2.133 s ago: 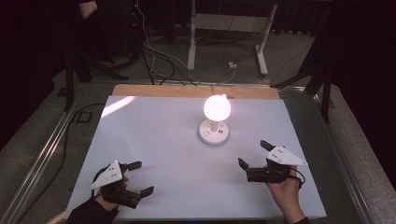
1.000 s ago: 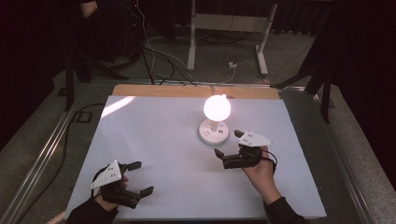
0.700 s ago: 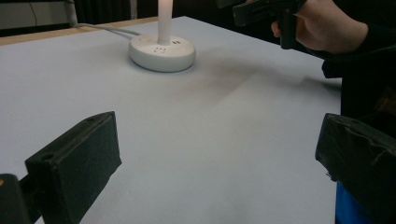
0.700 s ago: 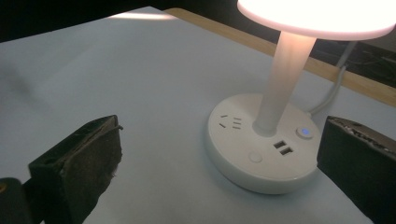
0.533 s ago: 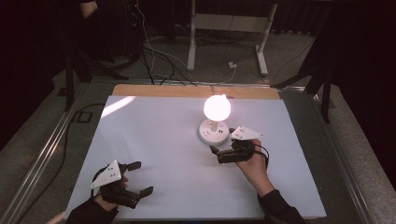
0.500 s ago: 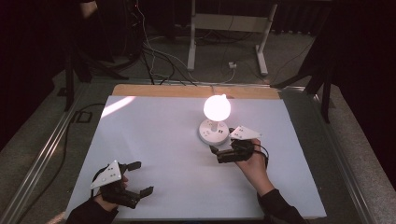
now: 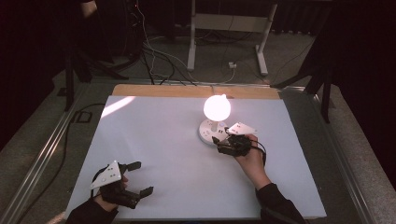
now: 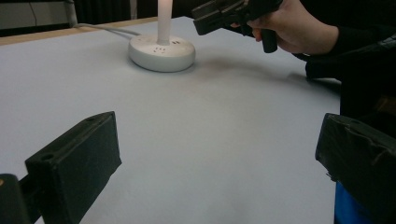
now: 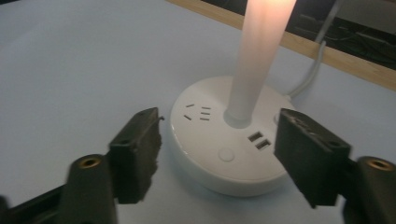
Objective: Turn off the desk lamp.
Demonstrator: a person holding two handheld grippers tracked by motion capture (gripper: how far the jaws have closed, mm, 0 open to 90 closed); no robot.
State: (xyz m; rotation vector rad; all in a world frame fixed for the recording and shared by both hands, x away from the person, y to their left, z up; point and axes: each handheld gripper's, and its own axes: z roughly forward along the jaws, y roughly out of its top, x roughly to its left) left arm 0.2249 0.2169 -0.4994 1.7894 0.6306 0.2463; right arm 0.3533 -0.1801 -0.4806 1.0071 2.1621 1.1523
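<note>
Jaws of right hand-held gripper (image 9: 217,154), just closing, flank lamp base (image 9: 224,149), unclenched

The tabletop (image 7: 154,140) lies bare between the two hands. Only the lamp (image 7: 216,108) on its round base (image 7: 208,131) stands in the way, and its cable (image 9: 312,74) runs toward the far edge.

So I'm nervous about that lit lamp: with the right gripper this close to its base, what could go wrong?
The right gripper, its jaws just closing, straddles the round white base without touching it yet; a skewed squeeze could push the base sideways. The lit stem rises just beyond the jaws, so a forward nudge might knock the glowing bulb. The white cord behind could snag.
</note>
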